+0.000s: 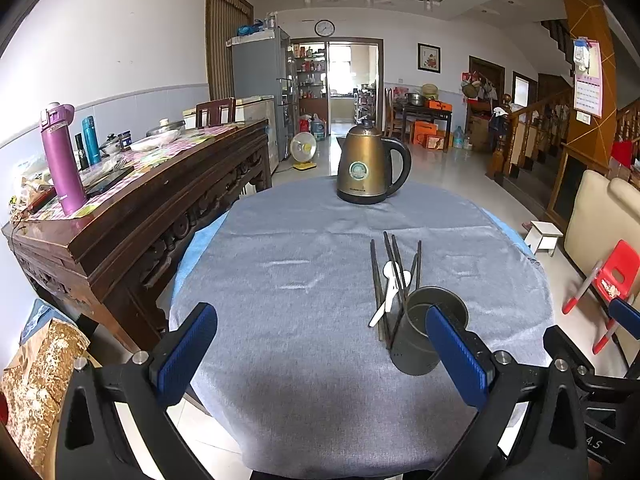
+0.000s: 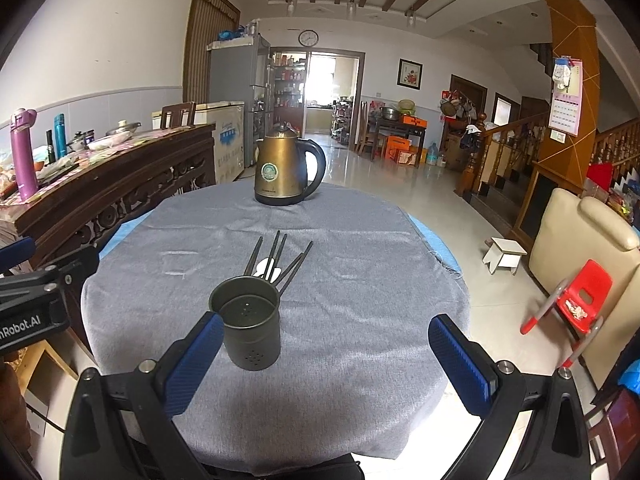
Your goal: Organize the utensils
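Observation:
A dark metal utensil holder stands upright on the round table's grey cloth. Its inside looks bare. Just behind it lie several dark chopsticks and two white spoons, flat on the cloth. My left gripper hovers open over the near edge, with the holder by its right finger. My right gripper is open too, and the holder stands just beyond its left finger. Neither gripper holds anything.
A bronze electric kettle stands at the table's far edge. A carved dark sideboard with a purple bottle runs along the left. To the right are a red child's chair, a white stool and a cream sofa.

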The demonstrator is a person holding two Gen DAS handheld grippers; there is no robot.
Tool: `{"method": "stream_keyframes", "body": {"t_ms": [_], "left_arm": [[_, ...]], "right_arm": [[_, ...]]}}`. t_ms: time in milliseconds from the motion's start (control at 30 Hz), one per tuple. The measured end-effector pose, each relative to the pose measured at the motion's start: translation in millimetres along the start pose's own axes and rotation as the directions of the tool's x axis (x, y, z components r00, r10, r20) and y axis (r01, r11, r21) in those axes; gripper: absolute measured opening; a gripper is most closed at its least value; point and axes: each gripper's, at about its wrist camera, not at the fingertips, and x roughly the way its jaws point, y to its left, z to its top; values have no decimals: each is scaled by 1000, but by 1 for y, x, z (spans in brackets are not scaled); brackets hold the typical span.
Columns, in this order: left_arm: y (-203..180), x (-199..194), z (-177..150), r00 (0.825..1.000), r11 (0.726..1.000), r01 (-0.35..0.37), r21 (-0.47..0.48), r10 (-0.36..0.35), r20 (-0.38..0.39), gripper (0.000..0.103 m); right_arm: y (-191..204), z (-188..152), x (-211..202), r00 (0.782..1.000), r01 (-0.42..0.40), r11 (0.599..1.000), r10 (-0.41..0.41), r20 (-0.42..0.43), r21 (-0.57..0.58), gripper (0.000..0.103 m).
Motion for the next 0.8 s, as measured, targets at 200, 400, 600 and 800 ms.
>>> {"method": "stream_keyframes", "body": {"t_ms": [200, 400, 600, 800], "left_arm": [[0, 0, 0, 1000, 1000, 0, -2, 0, -1, 103], [1, 2, -1, 1000, 1000, -2, -2, 1, -6, 103], [2, 4, 1, 1000, 1000, -4, -3, 4, -4, 103], [5, 18, 10, 1000, 1000, -12, -4, 12, -12, 103]], "right_arm": [[0, -1, 1, 1000, 0, 1000, 0, -2, 1, 103], [0, 0, 3, 1000, 1, 1000, -1, -3, 0, 103], [1, 0, 5, 1000, 1, 1000, -1, -6, -1, 103], [-1, 3, 16, 1000, 7, 1000, -7, -20, 0, 103]]}}
